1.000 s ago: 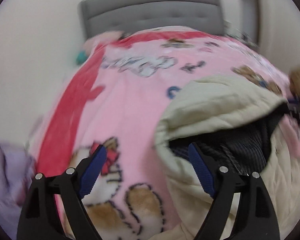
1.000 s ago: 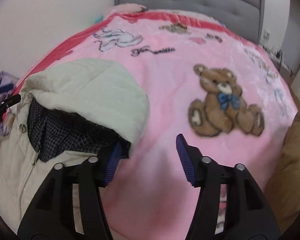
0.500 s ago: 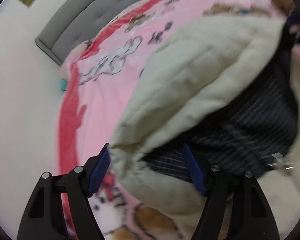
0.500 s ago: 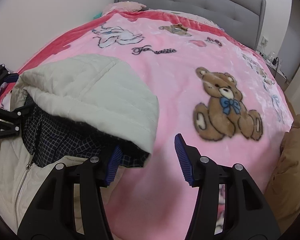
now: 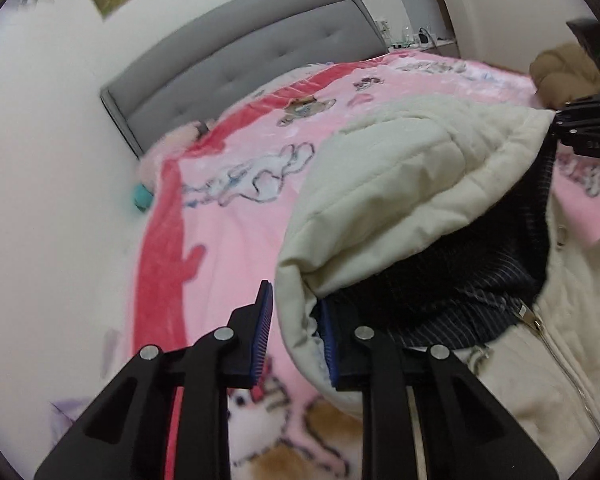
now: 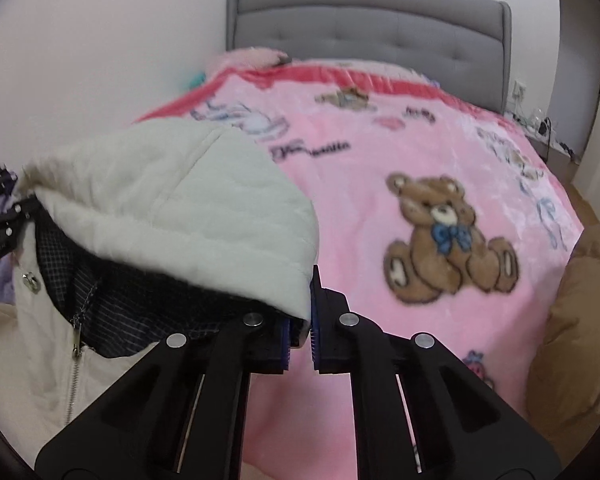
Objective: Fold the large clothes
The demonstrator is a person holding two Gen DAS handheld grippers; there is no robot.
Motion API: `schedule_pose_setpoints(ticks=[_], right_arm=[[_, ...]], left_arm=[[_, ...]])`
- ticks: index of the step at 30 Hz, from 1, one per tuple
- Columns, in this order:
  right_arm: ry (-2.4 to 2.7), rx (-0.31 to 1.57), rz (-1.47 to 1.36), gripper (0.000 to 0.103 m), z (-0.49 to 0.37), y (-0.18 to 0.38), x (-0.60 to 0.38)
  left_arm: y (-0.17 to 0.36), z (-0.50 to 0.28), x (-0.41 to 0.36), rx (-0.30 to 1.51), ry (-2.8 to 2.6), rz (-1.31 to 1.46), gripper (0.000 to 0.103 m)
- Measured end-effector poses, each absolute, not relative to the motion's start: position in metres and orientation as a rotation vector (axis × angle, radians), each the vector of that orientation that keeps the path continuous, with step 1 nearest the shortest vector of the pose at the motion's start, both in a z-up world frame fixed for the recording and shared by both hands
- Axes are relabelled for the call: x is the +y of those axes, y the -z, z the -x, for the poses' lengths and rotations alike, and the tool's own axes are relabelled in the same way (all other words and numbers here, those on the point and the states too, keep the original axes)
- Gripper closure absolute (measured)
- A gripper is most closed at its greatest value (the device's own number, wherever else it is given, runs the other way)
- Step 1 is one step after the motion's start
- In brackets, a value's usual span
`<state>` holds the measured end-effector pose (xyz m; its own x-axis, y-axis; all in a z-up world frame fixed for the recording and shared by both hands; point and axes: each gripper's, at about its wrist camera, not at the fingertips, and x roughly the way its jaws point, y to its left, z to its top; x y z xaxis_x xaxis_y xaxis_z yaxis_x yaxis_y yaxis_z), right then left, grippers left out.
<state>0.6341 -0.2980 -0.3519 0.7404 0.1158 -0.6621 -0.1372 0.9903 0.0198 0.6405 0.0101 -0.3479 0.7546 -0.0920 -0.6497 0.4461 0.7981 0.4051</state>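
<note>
A cream quilted hooded jacket (image 5: 412, 168) with a dark checked lining (image 5: 460, 280) and a front zipper lies on a pink blanket (image 5: 236, 232). My left gripper (image 5: 296, 324) is shut on the left edge of the hood. My right gripper (image 6: 300, 320) is shut on the right edge of the hood (image 6: 180, 200). The hood is lifted off the bed between the two grippers. The jacket body (image 6: 28, 360) hangs below. The right gripper also shows at the right edge of the left wrist view (image 5: 588, 128).
The pink blanket (image 6: 380, 208) with bear prints covers the bed. A grey padded headboard (image 6: 364, 40) stands at the far end. A tan garment (image 6: 572, 320) lies at the bed's right side. A white wall (image 5: 52, 160) runs along the left.
Both grippers have closed on the hood's two edges; they were open before. The hood has risen off the blanket.
</note>
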Motion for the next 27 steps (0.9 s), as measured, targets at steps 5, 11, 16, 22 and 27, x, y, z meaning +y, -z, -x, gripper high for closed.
schedule_pose_setpoints(ticks=[5,11,16,22,27], right_arm=[[-0.123,0.683,0.048,0.097,-0.626,0.341,-0.293],[-0.131,0.661,0.087,0.097,-0.612,0.327,-0.286],[-0.084,0.661,0.158,0.097,-0.605,0.324,-0.268],[-0.091,0.653,0.204,0.097,-0.607,0.322,-0.25],[-0.087,0.676,0.157,0.097,-0.615,0.32,-0.257]], left_arm=[[0.344,-0.631,0.033,0.712,0.366,-0.434,0.079],[0.341,-0.611,0.03,0.643,0.303,-0.465,0.073],[0.345,-0.584,-0.003,0.511,0.176,-0.69,0.072],[0.364,-0.592,-0.024,0.566,0.25,-0.738,0.068],[0.407,-0.601,-0.047,0.541,0.203,-0.95,0.045]])
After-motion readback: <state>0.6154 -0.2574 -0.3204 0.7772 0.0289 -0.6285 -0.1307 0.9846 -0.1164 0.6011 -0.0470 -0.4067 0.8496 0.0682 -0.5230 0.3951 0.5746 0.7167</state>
